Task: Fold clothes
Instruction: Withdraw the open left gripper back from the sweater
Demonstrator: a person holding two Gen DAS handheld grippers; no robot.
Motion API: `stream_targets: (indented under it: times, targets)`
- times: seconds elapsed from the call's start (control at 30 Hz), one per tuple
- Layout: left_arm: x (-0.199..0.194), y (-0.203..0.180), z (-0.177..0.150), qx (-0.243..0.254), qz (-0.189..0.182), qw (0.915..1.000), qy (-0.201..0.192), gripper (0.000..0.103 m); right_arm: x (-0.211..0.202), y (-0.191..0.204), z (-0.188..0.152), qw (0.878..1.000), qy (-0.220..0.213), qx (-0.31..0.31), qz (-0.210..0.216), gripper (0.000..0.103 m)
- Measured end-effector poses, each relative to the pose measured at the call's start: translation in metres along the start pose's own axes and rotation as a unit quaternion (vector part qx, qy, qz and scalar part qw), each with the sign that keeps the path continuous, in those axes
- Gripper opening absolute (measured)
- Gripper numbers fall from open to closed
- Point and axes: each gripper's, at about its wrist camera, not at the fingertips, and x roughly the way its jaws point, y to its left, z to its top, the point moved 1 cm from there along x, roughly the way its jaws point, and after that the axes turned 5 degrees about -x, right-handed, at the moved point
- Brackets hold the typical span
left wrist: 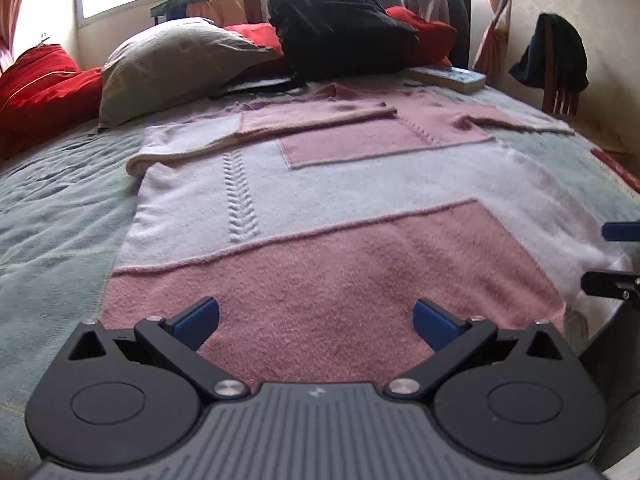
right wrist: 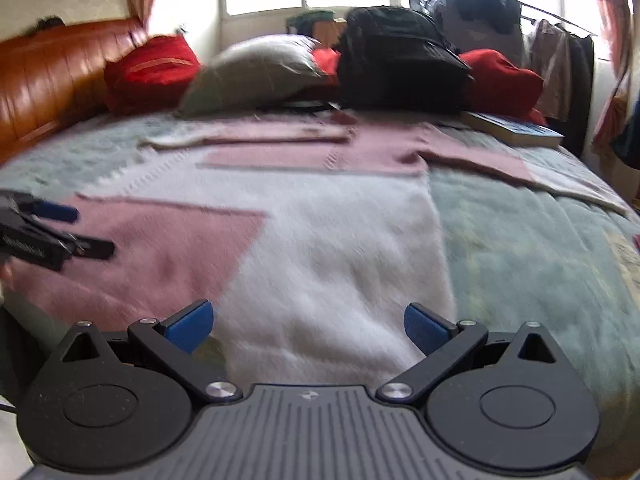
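both hand-held grippers gaping over pink/white sweater (left wrist: 320,216) on bed

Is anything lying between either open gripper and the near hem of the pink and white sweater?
Nothing visible. The left gripper is open over the pink hem panel of the sweater, the right gripper open over its white part. The backpack, grey pillow and book sit at the far end, beyond the collar.
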Motion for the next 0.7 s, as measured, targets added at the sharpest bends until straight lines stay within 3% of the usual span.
stream_targets:
  times: [0.13, 0.27, 0.43, 0.6, 0.7]
  targets:
    - [-0.006, -0.001, 0.003, -0.002, 0.0, 1.0, -0.006, 0.102, 0.011, 0.007, -0.004, 0.998, 0.029, 0.019, 0.051, 0.103]
    - [-0.012, -0.001, 0.006, -0.004, 0.001, 0.9999, -0.013, 0.102, 0.005, 0.014, -0.017, 0.998, 0.045, 0.004, 0.046, 0.103]
    - [-0.016, -0.006, 0.008, 0.001, -0.005, 0.9997, -0.024, 0.102, -0.01, 0.018, -0.011, 0.997, 0.044, 0.007, 0.066, 0.103]
    - [-0.02, -0.006, 0.006, 0.005, -0.007, 0.9995, -0.029, 0.102, -0.015, 0.02, 0.001, 0.999, 0.022, -0.022, 0.017, 0.103]
    - [-0.02, -0.005, 0.007, -0.003, -0.011, 0.9996, -0.027, 0.102, -0.013, 0.013, 0.004, 1.0, 0.023, -0.013, 0.011, 0.103]
